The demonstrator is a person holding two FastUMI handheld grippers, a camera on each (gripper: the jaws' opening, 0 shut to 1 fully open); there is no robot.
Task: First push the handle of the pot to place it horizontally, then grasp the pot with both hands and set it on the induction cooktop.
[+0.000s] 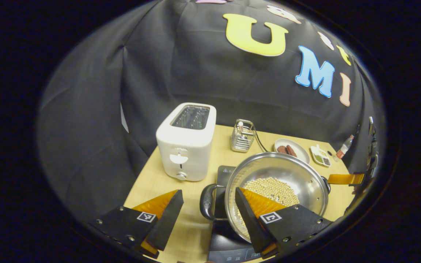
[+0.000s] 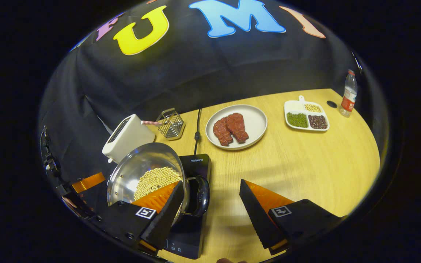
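Observation:
A steel pot (image 1: 302,175) (image 2: 133,166) holding pale beans (image 1: 274,190) (image 2: 157,180) sits on the black induction cooktop (image 1: 227,171) (image 2: 196,162). My left gripper (image 1: 208,206) is open. The pot's near black handle (image 1: 207,201) lies between its fingers, and one finger reaches over the rim into the pot. My right gripper (image 2: 210,202) is open as well and straddles the opposite black handle (image 2: 200,195), one finger over the beans. Each view catches a finger of the other gripper at the pot's far side, the right gripper (image 1: 345,179) in one and the left gripper (image 2: 88,182) in the other.
A white toaster (image 1: 186,142) (image 2: 126,138) and a wire basket (image 1: 242,136) (image 2: 171,124) stand behind the cooktop. A plate of meat (image 2: 256,124), a divided dish of beans (image 2: 305,117) and a bottle (image 2: 348,93) sit on the wooden table (image 2: 305,164). A black cord (image 2: 197,131) runs back from the cooktop.

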